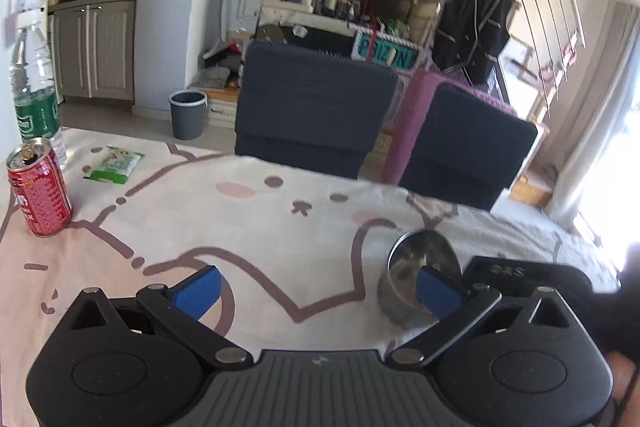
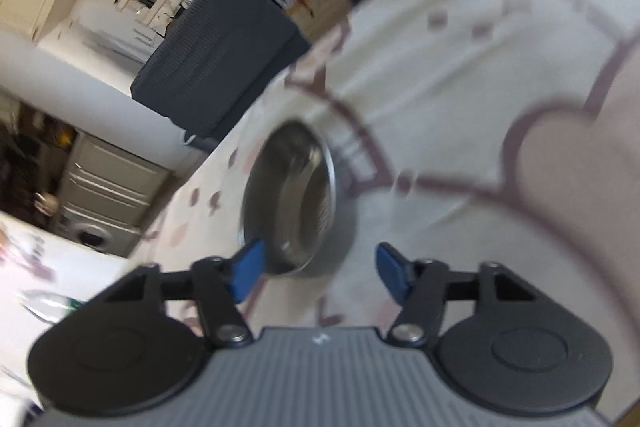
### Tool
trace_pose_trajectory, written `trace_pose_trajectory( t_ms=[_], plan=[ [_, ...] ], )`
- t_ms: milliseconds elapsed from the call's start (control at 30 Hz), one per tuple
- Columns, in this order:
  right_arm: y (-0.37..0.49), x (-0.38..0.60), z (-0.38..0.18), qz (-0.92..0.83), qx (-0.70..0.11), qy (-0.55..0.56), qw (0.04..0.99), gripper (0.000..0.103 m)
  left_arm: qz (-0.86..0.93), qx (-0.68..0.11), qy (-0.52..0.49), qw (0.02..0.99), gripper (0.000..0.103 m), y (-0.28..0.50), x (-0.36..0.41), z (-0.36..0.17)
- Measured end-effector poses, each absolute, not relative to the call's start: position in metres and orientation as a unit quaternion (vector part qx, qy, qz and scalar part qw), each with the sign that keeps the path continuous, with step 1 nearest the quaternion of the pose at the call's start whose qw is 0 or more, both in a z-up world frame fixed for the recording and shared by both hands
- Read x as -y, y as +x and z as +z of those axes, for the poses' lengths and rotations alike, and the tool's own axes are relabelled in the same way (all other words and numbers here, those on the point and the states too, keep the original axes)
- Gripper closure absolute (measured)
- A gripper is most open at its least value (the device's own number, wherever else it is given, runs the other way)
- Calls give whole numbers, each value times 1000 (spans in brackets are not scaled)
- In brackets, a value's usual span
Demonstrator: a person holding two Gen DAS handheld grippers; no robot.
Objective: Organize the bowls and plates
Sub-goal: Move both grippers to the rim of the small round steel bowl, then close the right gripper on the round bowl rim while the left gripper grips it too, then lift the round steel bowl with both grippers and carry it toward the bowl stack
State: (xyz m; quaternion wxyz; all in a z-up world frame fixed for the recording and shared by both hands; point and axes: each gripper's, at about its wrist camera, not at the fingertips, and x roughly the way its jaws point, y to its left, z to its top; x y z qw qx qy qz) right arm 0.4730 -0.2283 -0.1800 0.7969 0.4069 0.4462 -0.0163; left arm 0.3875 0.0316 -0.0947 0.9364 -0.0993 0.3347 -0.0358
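Two wrist views, angled down, sharing steel bowl (image 1: 420, 267).

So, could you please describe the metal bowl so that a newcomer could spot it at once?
Start from the table under the cartoon-cat tablecloth. On the side away from the red can and clear bottle stands the steel bowl. It is the only shiny metal dish there.

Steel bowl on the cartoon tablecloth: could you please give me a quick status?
Left gripper open, empty. Right gripper open, nothing gripped, near round steel bowl on tablecloth. Red drink can well aside.
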Motion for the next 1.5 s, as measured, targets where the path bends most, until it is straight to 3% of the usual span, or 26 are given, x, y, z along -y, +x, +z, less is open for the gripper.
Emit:
trace_pose_trajectory(
  t_ms=[67, 233, 367, 433, 600, 733, 867, 1167, 1233, 1300, 1367, 1433, 1500],
  plan=[
    [477, 222, -186, -19, -452, 408, 793, 49, -36, -338, -92, 936, 1, 388, -31, -97],
    [482, 206, -190, -24, -447, 364, 816, 59, -39, -340, -91, 935, 1, 388, -32, -99],
    [482, 202, -185, -23, -464, 313, 828, 84, -38, -340, -90, 935, 3, 389, -32, -100],
    [479, 205, -181, -17, -469, 300, 831, 89, -38, -344, -94, 934, 7, 390, -33, -101],
    [474, 203, -169, 20, -492, 221, 842, 94, -48, -361, -96, 926, 22, 393, -32, -105],
    [460, 201, -163, 56, -515, 151, 842, 95, -62, -395, -86, 913, 46, 395, -27, -114],
    [449, 206, -160, 90, -539, 110, 830, 97, -87, -419, -67, 902, 55, 396, -18, -121],
    [439, 204, -156, 126, -551, 56, 823, 93, -128, -464, -39, 875, 62, 396, -1, -134],
    [438, 204, -153, 123, -543, 54, 829, 92, -126, -469, -39, 874, 76, 395, -1, -134],
    [434, 206, -149, 121, -545, 57, 828, 80, -123, -477, -39, 869, 85, 395, -1, -136],
    [431, 208, -148, 120, -550, 59, 824, 52, -122, -485, -38, 865, 88, 396, -1, -137],
    [424, 207, -147, 109, -553, 46, 825, 44, -120, -489, -36, 863, 89, 397, -2, -139],
    [414, 207, -149, 107, -560, 41, 821, 44, -121, -490, -40, 862, 89, 397, -4, -140]
  ],
)
